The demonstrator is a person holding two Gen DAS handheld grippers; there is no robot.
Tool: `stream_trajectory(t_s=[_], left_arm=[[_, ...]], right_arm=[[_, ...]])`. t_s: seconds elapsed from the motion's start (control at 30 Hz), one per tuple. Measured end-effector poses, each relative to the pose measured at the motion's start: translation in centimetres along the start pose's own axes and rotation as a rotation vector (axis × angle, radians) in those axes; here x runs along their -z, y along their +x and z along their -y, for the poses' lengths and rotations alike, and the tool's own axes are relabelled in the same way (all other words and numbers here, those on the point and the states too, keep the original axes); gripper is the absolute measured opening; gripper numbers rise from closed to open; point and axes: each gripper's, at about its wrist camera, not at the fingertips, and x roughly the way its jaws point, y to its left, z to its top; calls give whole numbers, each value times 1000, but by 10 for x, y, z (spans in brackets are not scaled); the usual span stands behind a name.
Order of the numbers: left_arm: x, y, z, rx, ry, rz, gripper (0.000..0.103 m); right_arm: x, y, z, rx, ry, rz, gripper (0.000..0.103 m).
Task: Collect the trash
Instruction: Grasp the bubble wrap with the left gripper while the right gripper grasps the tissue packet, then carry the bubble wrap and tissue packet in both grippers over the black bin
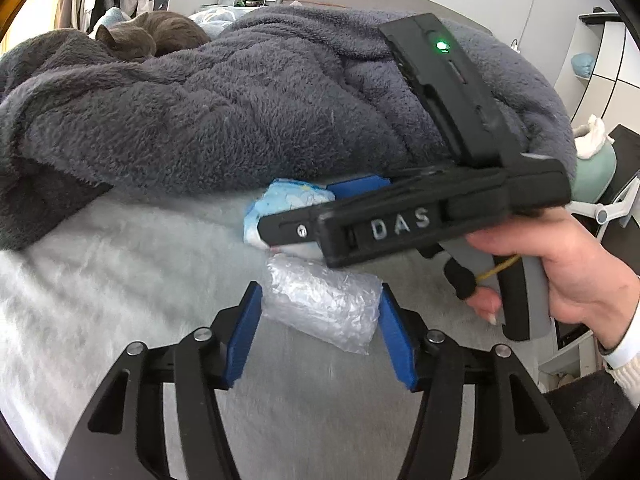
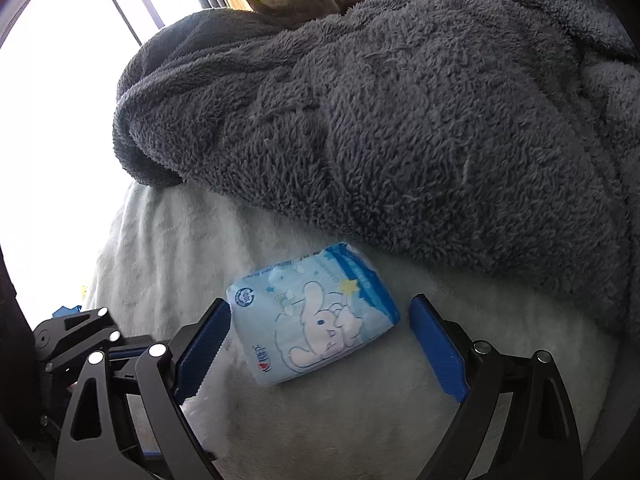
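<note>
Trash lies in two pieces on the white bed cover [image 1: 100, 264], each already bracketed by its own tool. The crumpled clear plastic wrap [image 1: 322, 304] sits straight ahead of the left hand-held gripper [image 1: 320, 320], between its blue pads, which stand spread at either end of the bundle; its long axis runs across the gap, from one pad toward the other, so closing would press it lengthwise. Just beyond it, hard against the fold of the grey fleece blanket [image 2: 400, 120], the blue cartoon tissue pack [image 2: 316, 316] lies ahead of the right hand-held gripper [image 2: 320, 344], whose fingers are likewise released and flank the pack without clearly touching it. The pack's long side slants slightly across that opening. A cat [image 1: 148, 34] sleeps on the blanket, well apart.
</note>
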Motion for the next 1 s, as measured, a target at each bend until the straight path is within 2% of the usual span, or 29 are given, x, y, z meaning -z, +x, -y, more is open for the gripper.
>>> stream_trajectory(t_s=[0.1,0.2,0.33,0.43,0.73,1.0], left_arm=[[13,-16,0,-6,-7,-7,60],[23,-32,-3,-33,-12,-10,60],[36,-56,-13,-84,-36,-6,60],[47,-76,-20,-118,-64,8,60],[65,-139,-38,-248,-152,95,61],[91,-186,-59,-390,-247,139,61]], right_arm=[[3,4,-9,27,4,7,92],[5,11,-26,87,-45,6,92],[9,16,-47,195,-121,15,79],[12,11,-55,228,-104,48,74],[29,-9,-103,238,-89,104,74],[54,-50,-146,175,-86,154,74]])
